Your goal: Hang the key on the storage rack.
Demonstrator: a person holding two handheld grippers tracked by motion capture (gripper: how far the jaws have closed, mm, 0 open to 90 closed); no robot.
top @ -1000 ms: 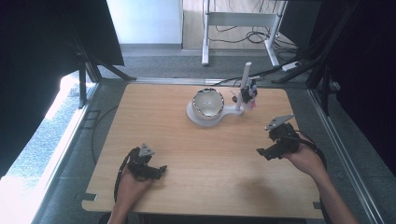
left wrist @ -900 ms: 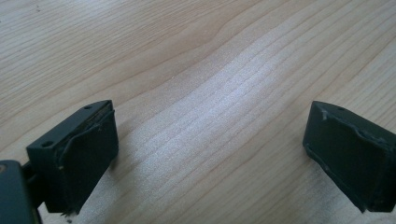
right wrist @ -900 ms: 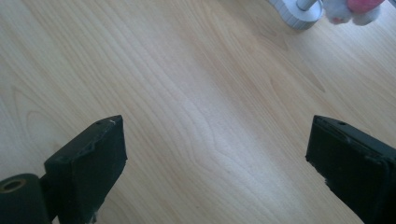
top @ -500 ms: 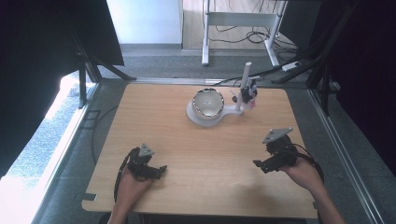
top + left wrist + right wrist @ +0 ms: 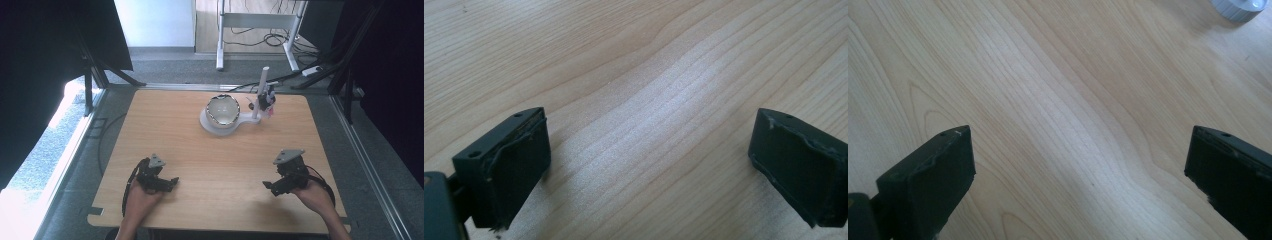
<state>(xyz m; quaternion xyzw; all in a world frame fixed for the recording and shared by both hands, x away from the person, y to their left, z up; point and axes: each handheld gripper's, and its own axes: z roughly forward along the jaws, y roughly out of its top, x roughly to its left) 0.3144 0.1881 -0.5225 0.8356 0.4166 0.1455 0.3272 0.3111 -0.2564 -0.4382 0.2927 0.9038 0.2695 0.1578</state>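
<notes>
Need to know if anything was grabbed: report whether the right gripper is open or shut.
Open. In the right gripper view the right gripper has its jaws spread wide apart with nothing between them but the bare wooden table.

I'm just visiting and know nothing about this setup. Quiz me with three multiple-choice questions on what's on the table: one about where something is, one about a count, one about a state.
1. Where does the bowl sit on the wooden table?
A. At the near edge, between the two hands
B. Toward the far side, on a white base
C. On the floor, left of the table

2. How many hand-held grippers are over the table?
A. One
B. Two
C. Three

3. How do the jaws of the left gripper stand?
A. Wide apart, nothing between them
B. Clamped on the bowl
C. Shut tight together

Answers:
1. B: the bowl rests on the white base near the table's far side, beside an upright white post.
2. B: the left gripper and the right gripper, one per hand.
3. A: only bare wood shows between its two black jaws.
</notes>
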